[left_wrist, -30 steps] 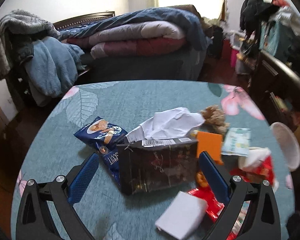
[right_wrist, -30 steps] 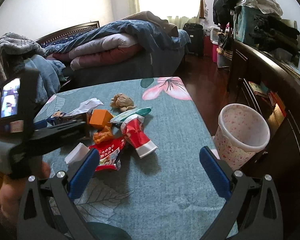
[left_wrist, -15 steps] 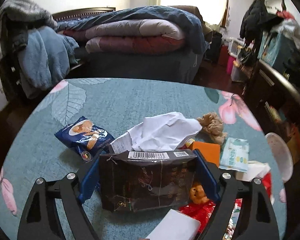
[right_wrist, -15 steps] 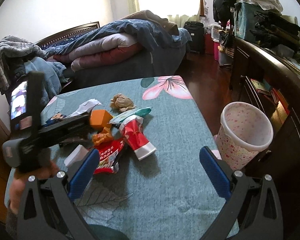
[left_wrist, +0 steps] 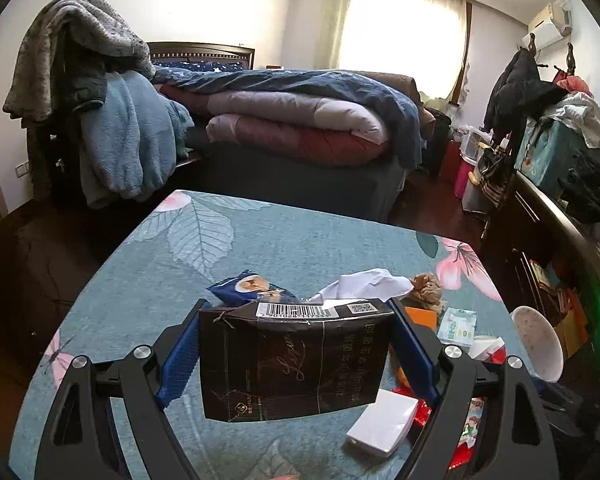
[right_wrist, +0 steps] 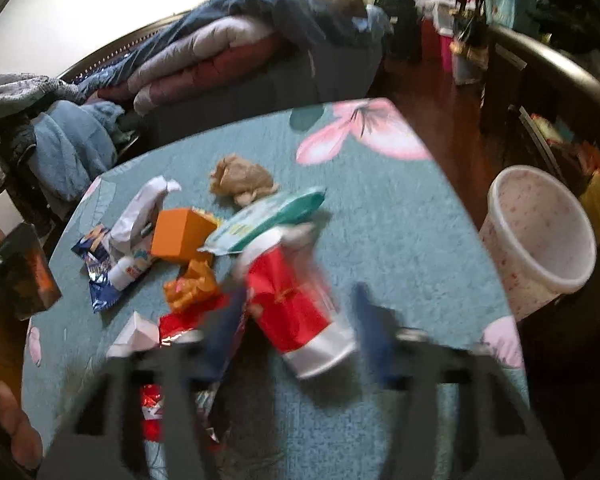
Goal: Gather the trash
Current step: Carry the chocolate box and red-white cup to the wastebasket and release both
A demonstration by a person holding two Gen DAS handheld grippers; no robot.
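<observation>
My left gripper (left_wrist: 296, 340) is shut on a dark brown cigarette carton (left_wrist: 294, 364) and holds it above the table; the carton also shows at the left edge of the right wrist view (right_wrist: 18, 272). My right gripper (right_wrist: 300, 320) is open, blurred by motion, with its fingers either side of a red and white crushed cup (right_wrist: 300, 316). Other trash lies on the teal tablecloth (right_wrist: 380, 240): an orange box (right_wrist: 180, 234), a blue snack bag (left_wrist: 250, 290), white crumpled paper (left_wrist: 364, 286), a wipes pack (right_wrist: 268, 218), a brown paper wad (right_wrist: 240, 178). A white speckled bin (right_wrist: 540, 236) stands right of the table.
A small white box (left_wrist: 384, 422) and a red wrapper (right_wrist: 180, 322) lie near the table's front. A bed with folded quilts (left_wrist: 300, 128) stands behind the table. A dark cabinet (left_wrist: 560, 240) piled with clothes runs along the right.
My left gripper closed on the carton and lifted it off the table. My right gripper moved forward and left, down onto the red cup.
</observation>
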